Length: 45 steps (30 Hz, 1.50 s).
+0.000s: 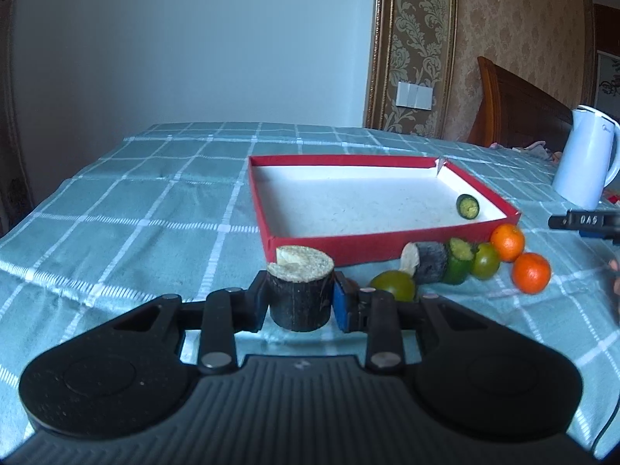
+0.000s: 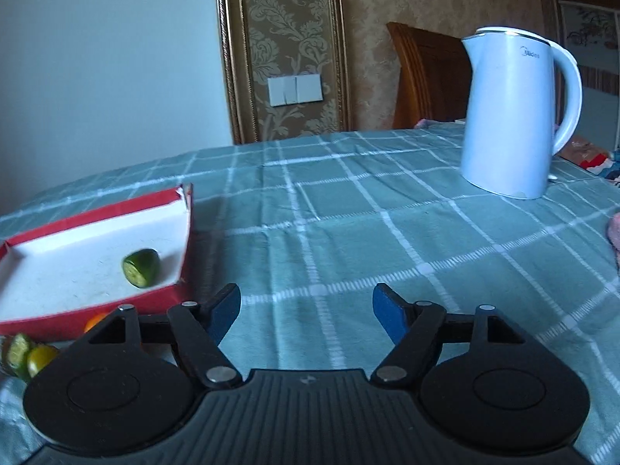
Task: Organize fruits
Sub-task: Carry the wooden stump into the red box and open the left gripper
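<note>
My left gripper (image 1: 300,302) is shut on a dark cut stalk piece (image 1: 300,294) with a pale top, held just in front of the red tray (image 1: 348,246). One green cucumber piece (image 1: 468,206) lies inside the tray near its right wall. In front of the tray lie a green citrus (image 1: 393,285), another dark stalk piece (image 1: 428,261), a cucumber piece (image 1: 457,257), a second green citrus (image 1: 484,260) and two oranges (image 1: 507,242) (image 1: 531,273). My right gripper (image 2: 306,308) stands open over bare cloth, right of the tray (image 2: 155,298), with nothing between its fingers.
A white electric kettle (image 2: 511,116) stands on the checked green tablecloth (image 2: 348,213) at the far right. A wooden chair back (image 2: 426,73) rises behind the table. The other gripper's tip (image 1: 585,221) and a hand show at the left wrist view's right edge.
</note>
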Tool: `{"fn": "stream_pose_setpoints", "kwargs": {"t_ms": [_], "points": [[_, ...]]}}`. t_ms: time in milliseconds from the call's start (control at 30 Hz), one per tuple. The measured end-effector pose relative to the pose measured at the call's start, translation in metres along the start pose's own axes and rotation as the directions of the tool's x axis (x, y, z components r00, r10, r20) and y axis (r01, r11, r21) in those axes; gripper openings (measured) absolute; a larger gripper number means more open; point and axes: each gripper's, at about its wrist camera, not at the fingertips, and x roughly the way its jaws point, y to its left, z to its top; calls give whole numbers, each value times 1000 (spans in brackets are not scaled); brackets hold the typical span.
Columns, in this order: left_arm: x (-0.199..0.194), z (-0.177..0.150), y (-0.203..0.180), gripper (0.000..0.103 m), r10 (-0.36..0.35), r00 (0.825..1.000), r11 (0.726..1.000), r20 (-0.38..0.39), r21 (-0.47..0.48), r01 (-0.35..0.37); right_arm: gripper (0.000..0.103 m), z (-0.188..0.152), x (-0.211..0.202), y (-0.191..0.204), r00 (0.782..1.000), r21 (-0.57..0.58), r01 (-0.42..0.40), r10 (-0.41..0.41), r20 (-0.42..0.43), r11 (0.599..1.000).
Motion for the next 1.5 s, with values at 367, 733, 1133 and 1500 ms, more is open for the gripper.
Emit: {"fn": "stream_pose_setpoints", "kwargs": {"t_ms": [367, 733, 1133, 1500], "points": [[38, 45, -20, 30, -30, 1000, 998, 0, 54, 30, 80, -8, 14, -2, 995, -21, 41, -43, -93, 999], [120, 85, -16, 30, 18, 998, 999, -66, 41, -15, 90, -9, 16, 1, 992, -33, 41, -44, -117, 999], [179, 104, -4, 30, 75, 985, 997, -152, 8, -74, 91, -9, 17, 2, 992, -39, 42, -46, -121, 998], [195, 96, -3, 32, 93, 977, 996, -191, 8, -93, 92, -9, 17, 2, 991, -38, 42, -47, -122, 998]]}}
